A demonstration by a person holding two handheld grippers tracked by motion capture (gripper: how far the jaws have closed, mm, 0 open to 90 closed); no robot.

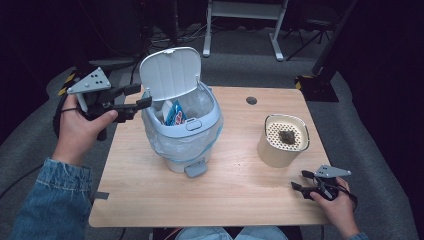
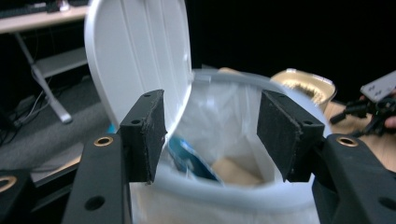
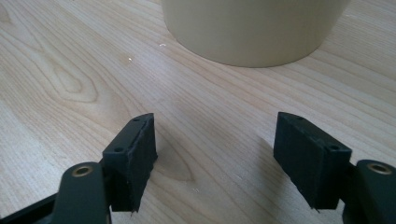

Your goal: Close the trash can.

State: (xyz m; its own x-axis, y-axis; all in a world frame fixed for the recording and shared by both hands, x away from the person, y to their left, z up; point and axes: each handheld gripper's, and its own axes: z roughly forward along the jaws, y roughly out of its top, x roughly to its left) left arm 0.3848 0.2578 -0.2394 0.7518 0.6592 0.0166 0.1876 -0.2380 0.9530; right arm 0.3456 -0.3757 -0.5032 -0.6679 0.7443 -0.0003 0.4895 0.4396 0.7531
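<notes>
A small grey-blue pedal bin (image 1: 182, 131) with a clear liner stands mid-table, its white lid (image 1: 170, 72) raised. Inside lie a blue wrapper (image 1: 175, 114) and white rubbish. My left gripper (image 1: 141, 96) hovers at the bin's left rim, open, nothing between its jaws. From the left gripper view the lid (image 2: 137, 56), the liner and the blue wrapper (image 2: 189, 156) sit just beyond the open gripper (image 2: 211, 133). My right gripper (image 1: 301, 180) rests low near the table's front right, open and empty. In the right gripper view the gripper (image 3: 215, 161) faces the cream container (image 3: 252, 28).
A cream cylindrical container (image 1: 282, 140) with a perforated top and a dark lump on it stands right of the bin. The wooden table (image 1: 235, 190) has a round cable hole (image 1: 251, 100) at the back. Desk legs and cables lie on the floor beyond.
</notes>
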